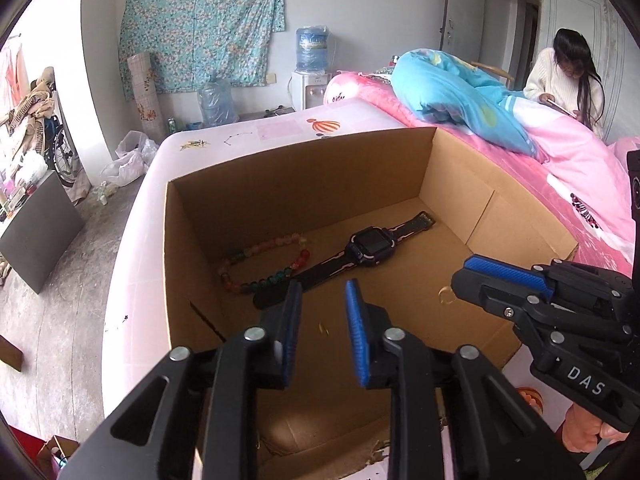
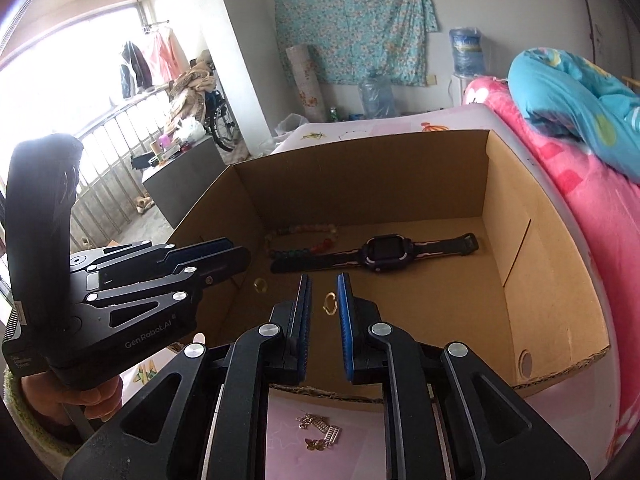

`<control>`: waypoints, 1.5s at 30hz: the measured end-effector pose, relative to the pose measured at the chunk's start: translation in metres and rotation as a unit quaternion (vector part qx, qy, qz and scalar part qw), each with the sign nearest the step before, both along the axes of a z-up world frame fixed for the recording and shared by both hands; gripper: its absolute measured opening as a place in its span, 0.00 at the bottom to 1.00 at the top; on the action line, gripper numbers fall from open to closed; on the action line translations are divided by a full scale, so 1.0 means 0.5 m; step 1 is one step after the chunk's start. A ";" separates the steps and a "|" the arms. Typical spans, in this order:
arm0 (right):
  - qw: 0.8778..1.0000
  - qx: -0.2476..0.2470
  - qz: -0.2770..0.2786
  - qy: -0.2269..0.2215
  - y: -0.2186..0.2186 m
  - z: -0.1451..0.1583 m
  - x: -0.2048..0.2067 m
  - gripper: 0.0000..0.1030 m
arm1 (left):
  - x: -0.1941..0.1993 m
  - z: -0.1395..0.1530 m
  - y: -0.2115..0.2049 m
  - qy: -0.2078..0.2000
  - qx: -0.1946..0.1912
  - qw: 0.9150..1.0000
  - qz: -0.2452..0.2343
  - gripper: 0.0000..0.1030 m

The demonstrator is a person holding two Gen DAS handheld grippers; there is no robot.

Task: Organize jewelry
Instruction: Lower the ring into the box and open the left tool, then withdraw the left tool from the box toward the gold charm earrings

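Note:
An open cardboard box (image 1: 300, 152) (image 2: 360, 148) stands on the pink bed. On its floor lie a black watch (image 1: 368, 246) (image 2: 380, 256) and a coloured bead bracelet (image 1: 260, 264) (image 2: 304, 240). My left gripper (image 1: 324, 284) (image 2: 240, 258) hangs open over the box's near left part, a small gold ring (image 1: 323, 331) (image 2: 260, 285) below it. My right gripper (image 2: 324, 280) (image 1: 460, 280) hovers beside it, pads slightly apart and gripping nothing. A second gold ring (image 2: 330, 303) (image 1: 446, 295) shows beneath it. Several gold earrings (image 2: 320, 434) lie on the sheet before the box.
A blue quilt (image 1: 452, 92) and pink bedding (image 2: 580, 184) are piled to the right of the box. A person (image 1: 568, 76) sits at the far right with a phone. A water dispenser (image 1: 310, 64) and a grey cabinet (image 2: 184, 176) stand beyond the bed.

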State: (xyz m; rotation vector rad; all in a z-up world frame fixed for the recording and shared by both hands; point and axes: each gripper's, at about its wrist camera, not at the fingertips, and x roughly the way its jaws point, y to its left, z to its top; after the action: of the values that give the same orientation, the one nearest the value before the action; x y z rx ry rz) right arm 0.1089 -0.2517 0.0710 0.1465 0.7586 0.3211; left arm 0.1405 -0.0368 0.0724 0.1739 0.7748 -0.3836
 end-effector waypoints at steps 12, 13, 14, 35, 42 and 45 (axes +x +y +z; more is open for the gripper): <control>0.999 0.023 -0.018 -0.024 -0.038 0.021 -0.027 0.35 | -0.027 0.014 -0.013 -0.023 0.017 0.999 0.019 0.52; 0.999 0.025 -0.018 -0.026 -0.040 0.023 -0.030 0.36 | -0.028 0.016 -0.012 -0.023 0.015 0.999 0.021 0.52; 0.999 0.026 -0.018 -0.028 -0.041 0.026 -0.032 0.37 | -0.031 0.017 -0.012 -0.024 0.014 0.999 0.022 0.52; 0.992 0.087 0.049 -0.072 -0.051 0.054 -0.087 0.47 | -0.143 0.045 0.026 -0.070 -0.038 0.997 0.002 0.53; 0.987 0.089 0.089 -0.096 -0.042 0.064 -0.128 0.49 | -0.197 0.041 0.032 -0.071 -0.049 0.996 -0.034 0.53; 0.986 0.091 0.099 -0.097 -0.042 0.059 -0.145 0.50 | -0.219 0.035 0.036 -0.068 -0.048 0.995 -0.047 0.53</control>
State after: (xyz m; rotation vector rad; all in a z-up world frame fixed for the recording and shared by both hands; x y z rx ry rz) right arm 0.0365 -0.2728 0.1006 0.2095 0.5497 0.5864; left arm 0.0308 -0.0187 0.0900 0.1440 0.6141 -0.4922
